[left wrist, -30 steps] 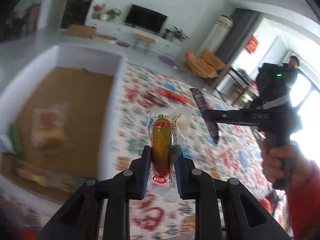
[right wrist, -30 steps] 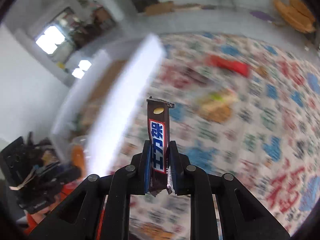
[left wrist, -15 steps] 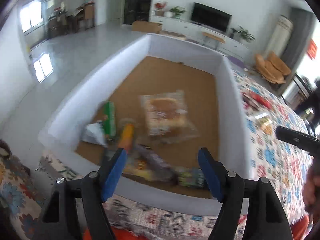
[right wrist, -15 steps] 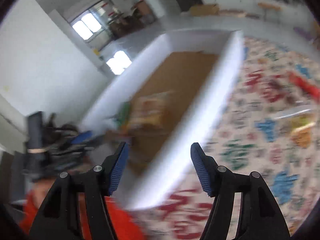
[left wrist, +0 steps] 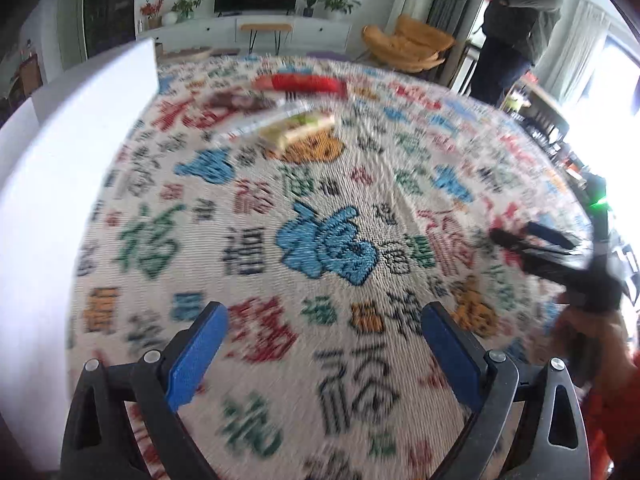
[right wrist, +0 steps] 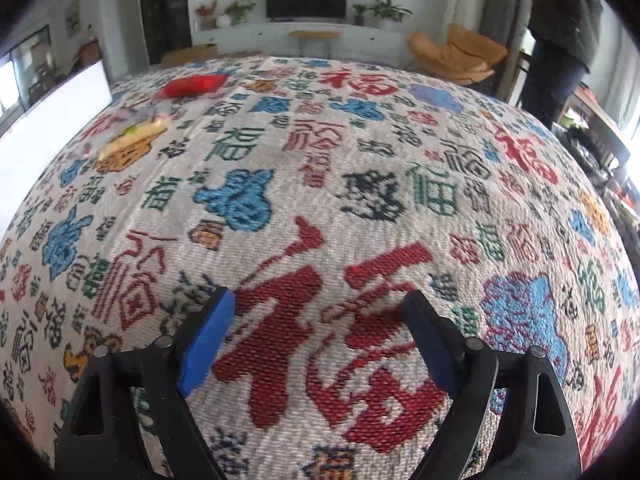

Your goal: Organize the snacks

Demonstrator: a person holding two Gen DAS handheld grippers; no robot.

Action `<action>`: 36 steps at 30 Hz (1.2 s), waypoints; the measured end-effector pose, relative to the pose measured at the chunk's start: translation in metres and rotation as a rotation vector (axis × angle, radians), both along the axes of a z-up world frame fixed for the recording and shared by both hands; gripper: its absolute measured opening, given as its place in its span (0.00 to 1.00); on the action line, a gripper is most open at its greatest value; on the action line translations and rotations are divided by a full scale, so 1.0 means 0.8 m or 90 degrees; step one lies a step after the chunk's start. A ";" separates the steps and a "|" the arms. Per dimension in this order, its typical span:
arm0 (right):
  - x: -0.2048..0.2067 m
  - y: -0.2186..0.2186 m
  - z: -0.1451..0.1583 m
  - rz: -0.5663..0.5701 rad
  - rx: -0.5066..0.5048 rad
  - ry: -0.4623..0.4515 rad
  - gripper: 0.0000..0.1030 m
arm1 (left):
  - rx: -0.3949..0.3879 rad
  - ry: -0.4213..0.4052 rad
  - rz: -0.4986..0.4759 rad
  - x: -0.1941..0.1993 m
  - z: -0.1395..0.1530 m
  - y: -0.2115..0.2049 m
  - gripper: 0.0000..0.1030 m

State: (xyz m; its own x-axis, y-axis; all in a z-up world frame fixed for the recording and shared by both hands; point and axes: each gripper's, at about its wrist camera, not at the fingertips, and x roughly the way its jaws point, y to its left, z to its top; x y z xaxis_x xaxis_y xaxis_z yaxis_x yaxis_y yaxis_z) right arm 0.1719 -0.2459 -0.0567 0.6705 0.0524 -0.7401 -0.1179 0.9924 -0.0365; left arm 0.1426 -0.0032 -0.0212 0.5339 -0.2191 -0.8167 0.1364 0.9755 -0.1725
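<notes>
Remaining snacks lie far-left on the cloth: a red packet (left wrist: 304,82), a sandwich-like clear pack (left wrist: 298,130), and a dark wrapper (left wrist: 236,102), too blurred to identify. Likely light, crinkly and slippery; the sandwich looks soft, so pinch it across the middle, gently. Left gripper (left wrist: 320,354) and right gripper (right wrist: 322,340) are both empty, jaws opening wide, well short of the snacks. White box wall (left wrist: 72,168) at left. Patterned woven tablecloth (right wrist: 360,200); living room with a TV (right wrist: 306,0) and a person (left wrist: 516,20) standing far right.
</notes>
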 end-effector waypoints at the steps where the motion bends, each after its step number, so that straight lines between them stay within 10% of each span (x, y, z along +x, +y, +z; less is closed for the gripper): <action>1: 0.002 -0.005 0.001 -0.005 0.023 0.003 0.90 | 0.006 0.005 -0.006 0.013 -0.010 -0.014 0.93; 6: 0.004 -0.002 -0.003 -0.017 -0.005 0.001 0.92 | 0.114 -0.039 -0.035 0.036 -0.038 -0.077 1.00; 36: 0.003 -0.018 -0.015 -0.018 0.010 0.003 0.93 | 0.098 -0.042 -0.041 0.033 -0.035 -0.076 1.00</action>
State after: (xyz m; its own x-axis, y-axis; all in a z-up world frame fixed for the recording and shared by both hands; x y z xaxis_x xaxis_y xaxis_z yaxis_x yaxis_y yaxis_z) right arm 0.1746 -0.2601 -0.0687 0.6684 0.0452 -0.7425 -0.0906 0.9957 -0.0210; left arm 0.1687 -0.0644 -0.0489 0.5757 -0.1303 -0.8072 0.2057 0.9785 -0.0113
